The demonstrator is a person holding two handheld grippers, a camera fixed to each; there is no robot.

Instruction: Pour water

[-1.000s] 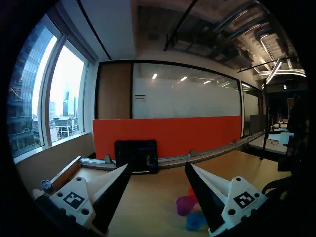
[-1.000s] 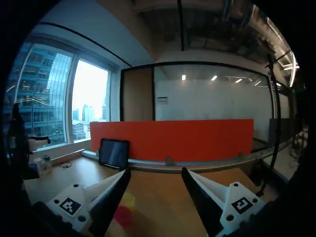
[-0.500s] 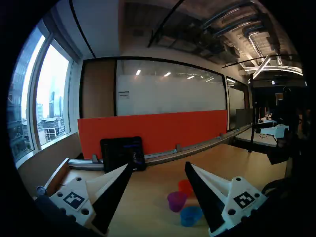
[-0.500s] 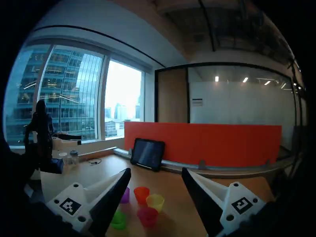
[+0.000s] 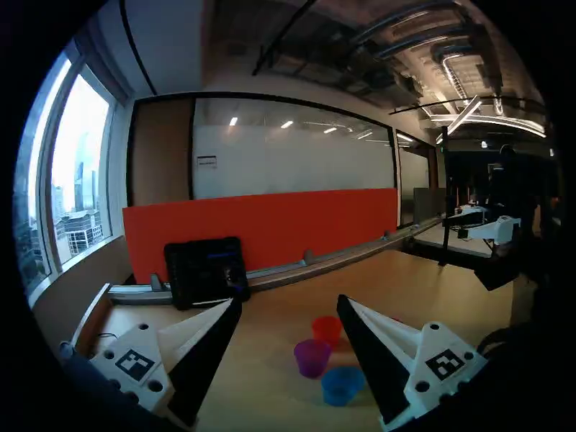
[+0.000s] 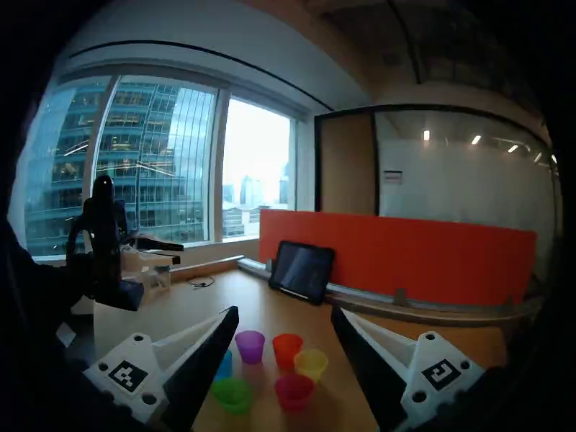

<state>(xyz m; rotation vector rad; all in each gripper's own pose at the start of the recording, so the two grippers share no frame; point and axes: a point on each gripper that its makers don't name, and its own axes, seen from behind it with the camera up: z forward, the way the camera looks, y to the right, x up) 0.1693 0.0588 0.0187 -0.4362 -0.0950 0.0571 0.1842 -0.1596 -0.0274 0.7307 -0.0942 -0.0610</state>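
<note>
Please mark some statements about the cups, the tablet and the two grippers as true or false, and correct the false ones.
1. The left gripper and the right gripper both have open jaws and hold nothing. True.
2. The cups are stacked in one tower. False: the purple cup, orange cup, yellow cup, green cup and pink cup stand apart on the desk.
3. A dark tablet stands propped in front of the orange partition. True.
4. The purple cup lies on its side. False: it stands upright, mouth up.
</note>
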